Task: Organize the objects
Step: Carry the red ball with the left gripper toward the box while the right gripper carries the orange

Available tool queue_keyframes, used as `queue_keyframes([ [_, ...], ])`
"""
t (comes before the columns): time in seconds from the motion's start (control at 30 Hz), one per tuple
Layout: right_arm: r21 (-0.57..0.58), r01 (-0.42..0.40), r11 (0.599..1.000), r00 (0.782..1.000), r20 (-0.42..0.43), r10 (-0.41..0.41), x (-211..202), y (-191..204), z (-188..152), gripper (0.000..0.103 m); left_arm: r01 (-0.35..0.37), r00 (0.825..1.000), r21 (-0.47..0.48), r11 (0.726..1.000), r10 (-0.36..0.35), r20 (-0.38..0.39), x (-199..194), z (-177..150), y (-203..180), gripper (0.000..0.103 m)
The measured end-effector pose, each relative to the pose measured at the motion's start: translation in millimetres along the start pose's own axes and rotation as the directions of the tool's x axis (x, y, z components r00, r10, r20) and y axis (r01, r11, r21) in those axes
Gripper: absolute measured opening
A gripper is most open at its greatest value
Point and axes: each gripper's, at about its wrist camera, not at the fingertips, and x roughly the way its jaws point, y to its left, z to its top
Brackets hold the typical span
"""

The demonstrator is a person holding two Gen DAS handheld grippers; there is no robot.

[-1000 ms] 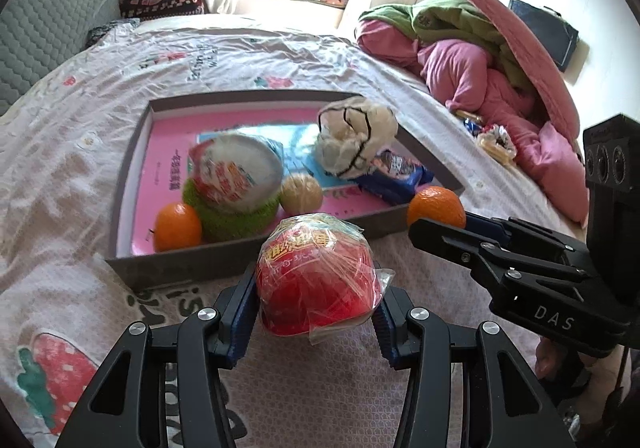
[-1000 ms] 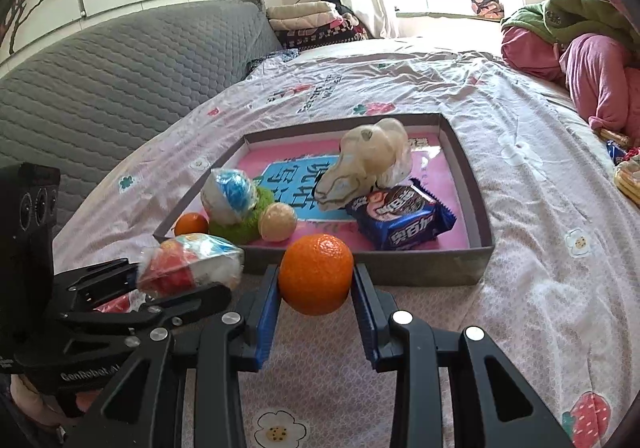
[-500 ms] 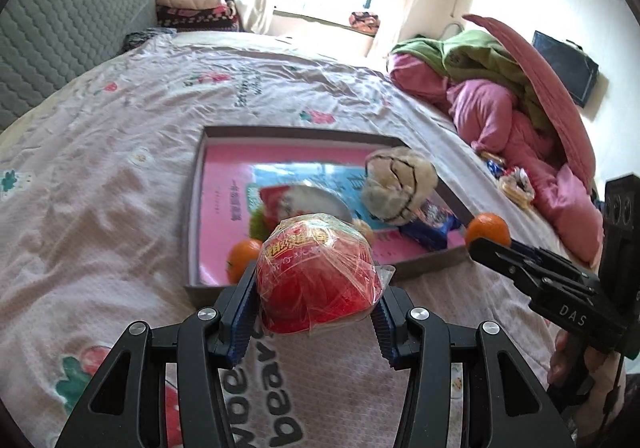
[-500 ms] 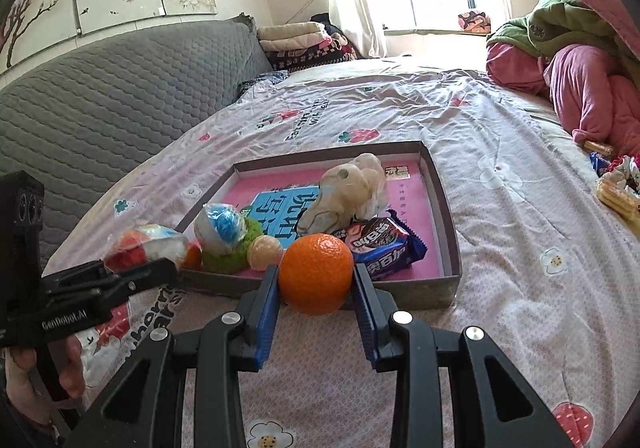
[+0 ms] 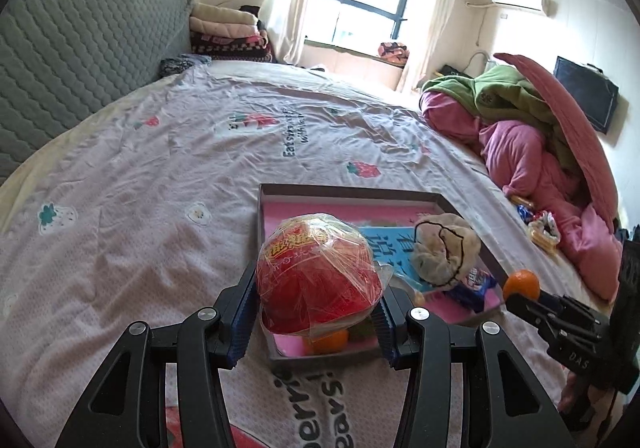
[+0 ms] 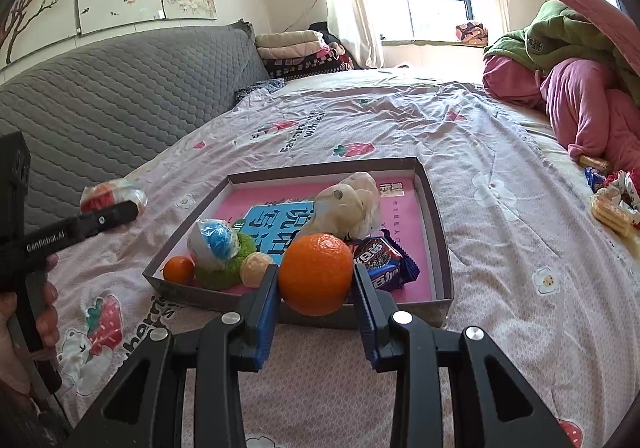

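My left gripper (image 5: 316,312) is shut on a red plastic-wrapped snack (image 5: 316,276), held above the bed at the tray's near left corner; it also shows in the right wrist view (image 6: 110,194). My right gripper (image 6: 316,292) is shut on an orange (image 6: 316,274), held above the near wall of the grey tray (image 6: 438,248); the orange also shows in the left wrist view (image 5: 521,283). In the tray lie a beige plush toy (image 6: 350,204), a blue chocolate pack (image 6: 380,258), a small orange (image 6: 179,269), a wrapped ball on a green ring (image 6: 216,244) and a tan ball (image 6: 256,268).
The tray (image 5: 264,208) sits on a pink printed bedsheet (image 5: 160,176). A grey quilted headboard (image 6: 100,96) runs along the left. Pink and green bedding (image 6: 580,88) is piled at the right, with snack packs (image 6: 616,204) beside it. Folded blankets (image 6: 296,48) lie at the far end.
Both grippers have pulled back and risen from the tray, each still holding its object. The left gripper has swung left, so the tray now sits to the right in its view.
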Motion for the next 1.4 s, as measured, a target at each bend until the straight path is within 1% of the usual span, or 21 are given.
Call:
queue_keyframes([
  [0.07, -0.004, 0.003, 1.0, 1.0, -0.005, -0.003, 2, 0, 0, 0.036, -0.01, 1.0, -0.004, 1.0, 0.01, 0.005, 1, 1, 2, 0.052],
  [0.13, -0.007, 0.007, 1.0, 1.0, -0.007, -0.007, 5, 1, -1, 0.036, 0.002, 1.0, -0.012, 1.0, -0.002, -0.003, 5, -1, 5, 0.052],
  [0.17, -0.007, 0.007, 1.0, 1.0, -0.013, -0.007, 8, 0, -1, 0.036, -0.005, 1.0, -0.009, 1.0, 0.005, -0.007, 8, -2, 5, 0.052],
  [0.4, -0.016, 0.003, 1.0, 0.999, -0.038, -0.004, 18, 1, -4, 0.036, -0.024, 0.998, -0.011, 1.0, 0.023, -0.063, 35, -11, 10, 0.052],
  [0.53, -0.019, 0.004, 1.0, 0.999, -0.046, -0.005, 24, 2, -6, 0.036, -0.021, 0.997, -0.015, 1.0, 0.02, -0.075, 44, -14, 11, 0.052],
  [0.93, -0.03, 0.007, 1.0, 0.998, -0.059, -0.009, 42, 6, -5, 0.036, -0.002, 0.994, -0.013, 1.0, 0.001, -0.107, 61, -22, 8, 0.052],
  [1.2, -0.058, -0.005, 0.998, 0.995, -0.098, -0.001, 61, 13, -2, 0.036, 0.005, 0.992, -0.017, 1.0, -0.007, -0.123, 73, -23, 7, 0.052],
  [1.27, -0.065, -0.015, 0.998, 0.994, -0.105, 0.008, 63, 17, -2, 0.036, 0.009, 0.99, -0.012, 1.0, -0.011, -0.138, 78, -25, 6, 0.052],
  [1.4, -0.086, -0.01, 0.996, 0.994, -0.11, 0.0, 69, 23, 0, 0.036, -0.004, 0.991, 0.013, 1.0, 0.005, -0.136, 79, -26, 2, 0.052],
])
